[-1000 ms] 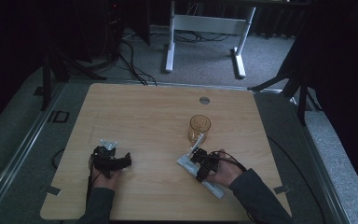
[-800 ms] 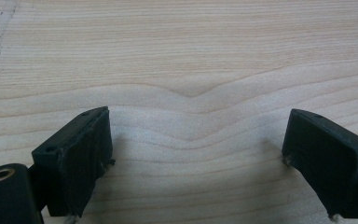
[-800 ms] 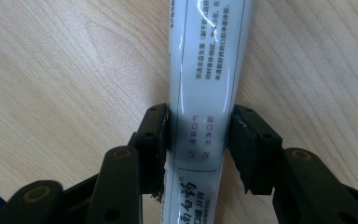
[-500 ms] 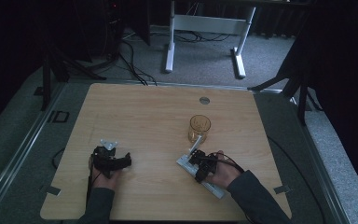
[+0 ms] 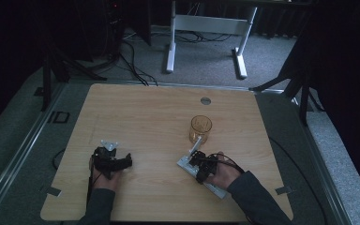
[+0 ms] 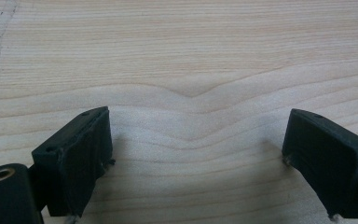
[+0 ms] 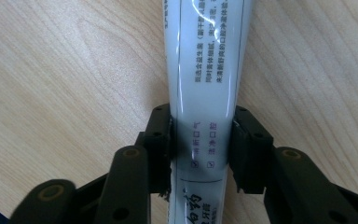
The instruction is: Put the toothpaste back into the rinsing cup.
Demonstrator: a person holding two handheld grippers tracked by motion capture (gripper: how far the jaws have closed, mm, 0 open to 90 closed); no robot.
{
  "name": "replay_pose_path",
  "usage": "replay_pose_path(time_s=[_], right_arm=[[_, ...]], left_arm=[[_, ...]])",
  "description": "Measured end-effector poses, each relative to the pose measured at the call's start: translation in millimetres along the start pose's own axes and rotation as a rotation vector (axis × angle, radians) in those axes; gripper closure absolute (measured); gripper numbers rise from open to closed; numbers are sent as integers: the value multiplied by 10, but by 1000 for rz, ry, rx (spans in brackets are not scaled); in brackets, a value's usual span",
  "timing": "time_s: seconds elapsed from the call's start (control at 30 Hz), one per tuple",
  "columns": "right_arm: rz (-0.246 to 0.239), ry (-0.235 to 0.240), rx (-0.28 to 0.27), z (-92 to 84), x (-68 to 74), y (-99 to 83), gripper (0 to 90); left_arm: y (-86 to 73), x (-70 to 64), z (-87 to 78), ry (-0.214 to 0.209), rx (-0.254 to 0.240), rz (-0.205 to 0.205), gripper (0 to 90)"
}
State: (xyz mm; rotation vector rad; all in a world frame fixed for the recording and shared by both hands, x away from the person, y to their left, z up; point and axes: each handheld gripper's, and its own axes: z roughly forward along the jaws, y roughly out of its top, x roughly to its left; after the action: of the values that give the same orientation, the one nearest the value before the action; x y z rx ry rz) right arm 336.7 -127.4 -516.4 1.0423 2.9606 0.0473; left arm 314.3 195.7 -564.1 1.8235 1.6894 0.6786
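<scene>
Desk [image 5: 140, 112] — a pale wood-grain top with rounded corners and a small round grey grommet [image 5: 206, 101] near its far edge. It stands on grey carpet [image 5: 18, 140] in a dim room; a white metal frame with two feet [image 5: 206, 28] and loose black cables [image 5: 131, 56] lie beyond it.

Amber see-through drinking glass [image 5: 200, 130] — upright on the desk's right half, just beyond the right gripper.

White plastic tube with black printed characters [image 7: 207, 70] — flat on the desk at the near right, running slantwise with one end toward the glass.

Right gripper [image 7: 200, 144] — held low over the desk in the person's right hand [image 5: 222, 171], forearm coming in from the near edge. Its black fingers [image 7: 161, 135] have just been closing and now pinch the tube from both sides.

Left gripper [image 6: 196, 154] — resting at the near left in the left hand [image 5: 104, 176], well apart from the tube. Its fingers [image 6: 81, 154] stand spread wide with bare wood between them.
</scene>
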Motion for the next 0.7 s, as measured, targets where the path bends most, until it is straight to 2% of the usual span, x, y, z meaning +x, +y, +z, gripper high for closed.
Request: replay_pose_path(time_s=[0.27,0.43,0.7], right_arm=[[-18,-13,-23,-44,14,-36,710],[-4,-3,-42,-72,-6,-60,717],[15,-2,-102,-211,-50,-86,719]], left_arm=[[0,0,0,0,0,0,86],[0,0,0,0,0,0,86],[0,-1,0,0,0,-1,86]])
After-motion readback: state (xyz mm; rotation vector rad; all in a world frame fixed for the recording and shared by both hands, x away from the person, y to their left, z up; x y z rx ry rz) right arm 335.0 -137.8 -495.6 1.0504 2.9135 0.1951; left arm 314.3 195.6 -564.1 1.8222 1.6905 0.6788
